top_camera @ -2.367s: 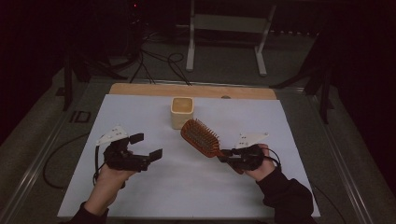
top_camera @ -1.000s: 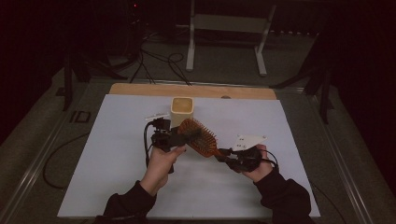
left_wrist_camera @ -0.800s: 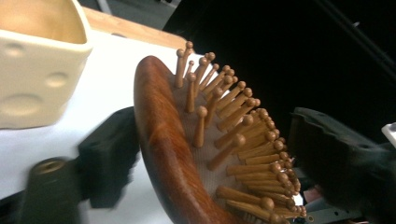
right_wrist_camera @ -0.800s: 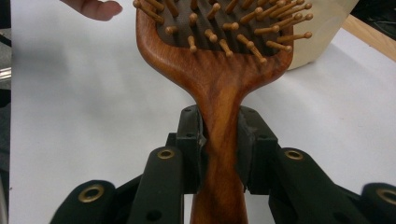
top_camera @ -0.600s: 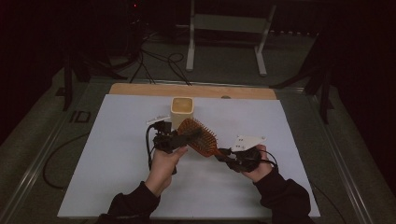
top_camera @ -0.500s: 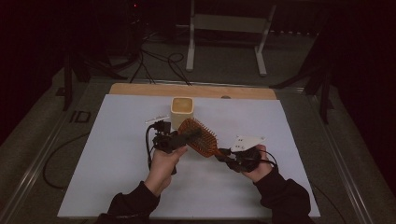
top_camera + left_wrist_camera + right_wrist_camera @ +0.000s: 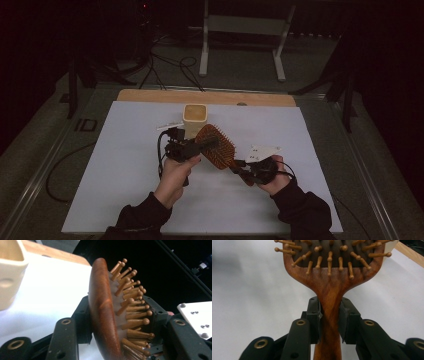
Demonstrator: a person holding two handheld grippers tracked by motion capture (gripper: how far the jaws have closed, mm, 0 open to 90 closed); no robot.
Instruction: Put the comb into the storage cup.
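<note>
While the right gripper (image 7: 329,315) clamps the wooden hairbrush (image 7: 216,146) by its handle, the left gripper (image 7: 120,325) closes across the brush head, one jaw on the back, one on the bristles. Brush held above the white table (image 7: 115,165), just beside a cream cup (image 7: 195,119).

Dim, dark surroundings (close-ups soft)

One camera overhead, one riding each hand-held gripper.

The high view looks forward and down over the whole counter (image 7: 125,150) from the person's side. Each gripper view sits very close behind its own black jaws: the left sees the wooden hairbrush (image 7: 105,315) edge-on, the right faces its bristles. All three views share that hairbrush.
</note>
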